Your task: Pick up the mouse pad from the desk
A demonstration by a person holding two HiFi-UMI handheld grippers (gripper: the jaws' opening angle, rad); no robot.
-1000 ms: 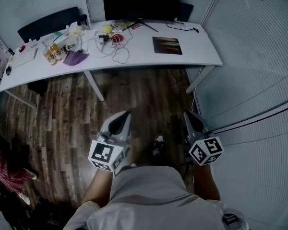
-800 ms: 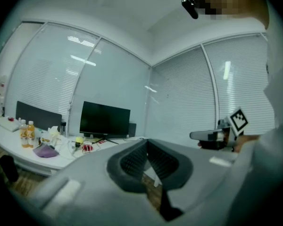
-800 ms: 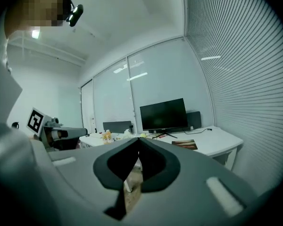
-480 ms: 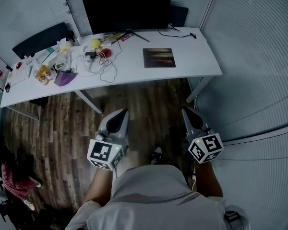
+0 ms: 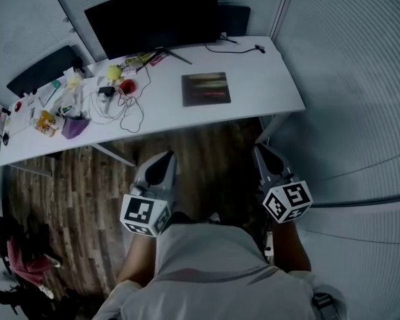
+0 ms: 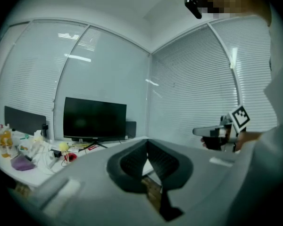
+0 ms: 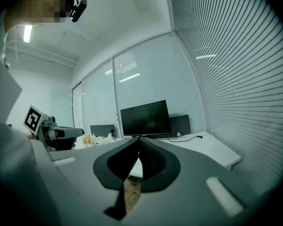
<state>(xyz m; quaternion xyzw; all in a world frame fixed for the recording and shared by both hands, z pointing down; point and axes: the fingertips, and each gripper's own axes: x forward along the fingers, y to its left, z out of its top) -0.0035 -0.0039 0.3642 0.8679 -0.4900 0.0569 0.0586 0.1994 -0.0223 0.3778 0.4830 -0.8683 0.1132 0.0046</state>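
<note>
A person stands short of a white worktop (image 5: 267, 79), a gripper in each hand. The left gripper (image 5: 167, 157) and right gripper (image 5: 261, 149) both have jaws pressed together, holding nothing. The mouse pad (image 5: 205, 89) lies flat on the worktop before the monitor (image 5: 153, 19), well apart from both. This looks like the approach; next, a gripper must reach the pad, spread its jaws and catch its thin edge.

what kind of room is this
Most likely an office. A long white desk carries a large dark monitor and a mouse pad, with cables and small clutter toward its left end, and slatted blinds cover the glass walls around it.
</note>
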